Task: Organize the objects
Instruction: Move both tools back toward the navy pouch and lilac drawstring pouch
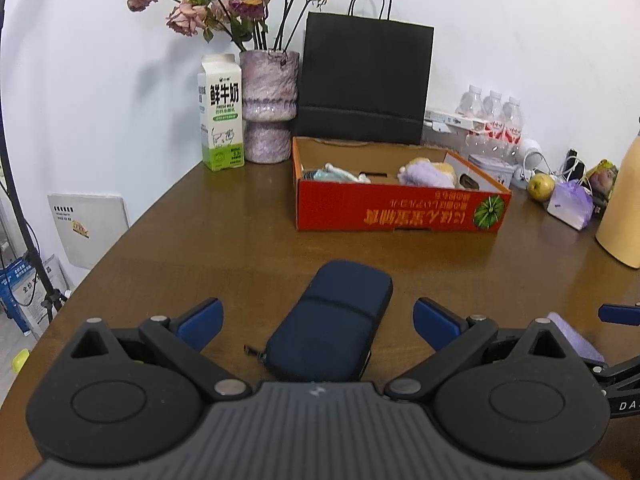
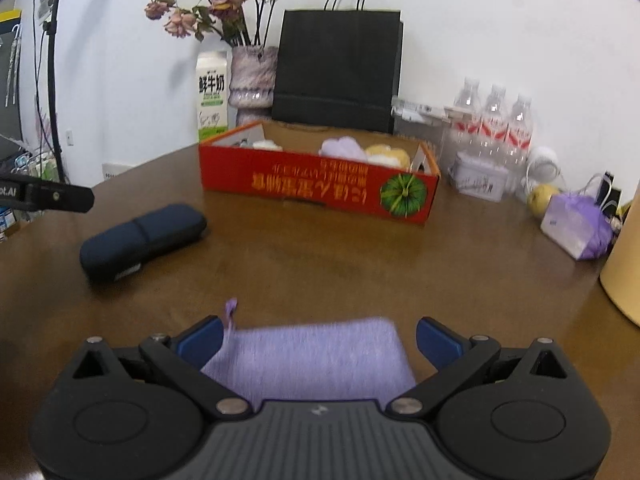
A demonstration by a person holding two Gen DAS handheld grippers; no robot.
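A dark navy zip case [image 1: 332, 328] lies on the brown table between the wide-open fingers of my left gripper [image 1: 318, 324]; neither pad touches it. It also shows at the left of the right wrist view [image 2: 142, 242]. A folded lilac cloth [image 2: 312, 360] lies between the open fingers of my right gripper [image 2: 318, 344], apart from both pads; its edge shows in the left wrist view [image 1: 576, 338]. A red open cardboard box [image 1: 400, 210] at the table's middle back holds several soft items, among them a lilac one [image 1: 426, 174]. The box shows in the right wrist view [image 2: 320, 184] too.
Behind the box stand a milk carton [image 1: 221, 114], a mottled vase of dried roses [image 1: 269, 106] and a black paper bag [image 1: 366, 84]. At the right are water bottles [image 2: 496, 120], a tin [image 2: 478, 178], an apple [image 1: 541, 187], a lilac pouch [image 2: 578, 226] and a tan container [image 1: 624, 208].
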